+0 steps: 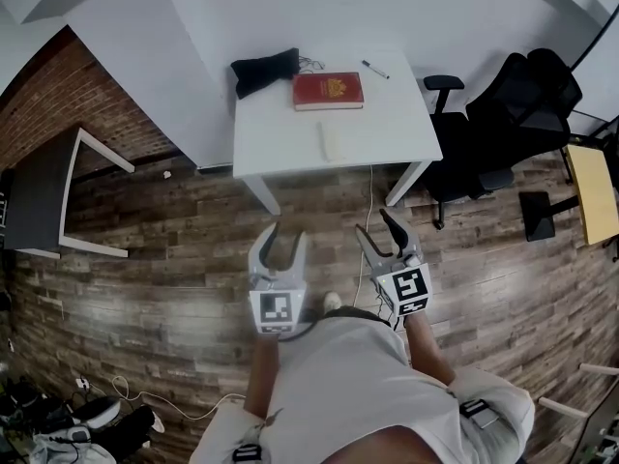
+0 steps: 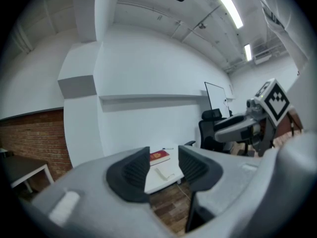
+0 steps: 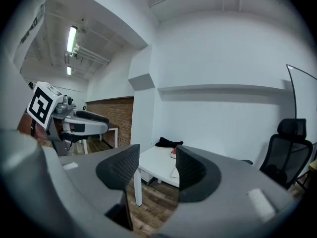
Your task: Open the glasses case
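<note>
Brown wood-plank floor [image 1: 174, 259] fills most of the head view, w/ a white wall behind. A white rectangular table [image 1: 280, 133] stands against that wall. A black mesh office chair [image 1: 513, 114] is on its right and a dark grey side table w/ white legs [image 1: 39, 196] is far left.

On the white table, back left, lies a black crumpled cloth pouch [image 1: 264, 70]. Next to it is a red hardcover book [image 1: 328, 91], and a small blue-capped pen [image 1: 375, 69] sits back right.

The slim white glasses case [image 1: 329, 141] lies flat on the table's front half, approx centre, just in front of the book but not touching it. Its long axis runs from the table's near edge toward the wall, one short end facing the person.

The left gripper [image 1: 288, 235] and right gripper [image 1: 374, 225] are held over the floor, well apart from the table and side by side. Both point at the table. Each has its jaws partly apart w/ nothing between the pads.
</note>
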Demonstrator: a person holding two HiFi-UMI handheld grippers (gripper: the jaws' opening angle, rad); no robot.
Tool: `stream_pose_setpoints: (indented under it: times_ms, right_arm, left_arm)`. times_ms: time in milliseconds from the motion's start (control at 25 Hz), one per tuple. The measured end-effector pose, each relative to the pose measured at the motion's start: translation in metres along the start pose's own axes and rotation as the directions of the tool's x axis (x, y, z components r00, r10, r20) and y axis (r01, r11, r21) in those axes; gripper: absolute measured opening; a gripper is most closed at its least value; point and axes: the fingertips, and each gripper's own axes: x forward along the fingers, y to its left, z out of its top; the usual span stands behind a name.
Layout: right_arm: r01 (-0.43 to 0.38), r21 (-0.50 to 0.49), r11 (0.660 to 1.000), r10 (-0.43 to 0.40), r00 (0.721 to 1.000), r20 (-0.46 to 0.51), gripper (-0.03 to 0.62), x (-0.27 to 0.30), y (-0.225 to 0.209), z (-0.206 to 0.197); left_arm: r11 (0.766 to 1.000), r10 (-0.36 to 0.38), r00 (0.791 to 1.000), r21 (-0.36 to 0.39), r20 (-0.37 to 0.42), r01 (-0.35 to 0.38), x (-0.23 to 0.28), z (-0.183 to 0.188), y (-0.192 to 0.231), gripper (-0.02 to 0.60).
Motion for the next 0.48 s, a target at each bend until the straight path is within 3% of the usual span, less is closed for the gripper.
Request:
stream_pose_setpoints:
  times_ms: [480]
  right_arm:
    - [-0.032, 0.003, 0.999, 0.032, 0.999, -0.001, 0.221, 0.032, -0.021, 0.004]
  left_arm:
    - [1.000, 0.024, 1.000, -0.010, -0.018, -0.024, 0.033, 0.000, 0.010, 0.178]
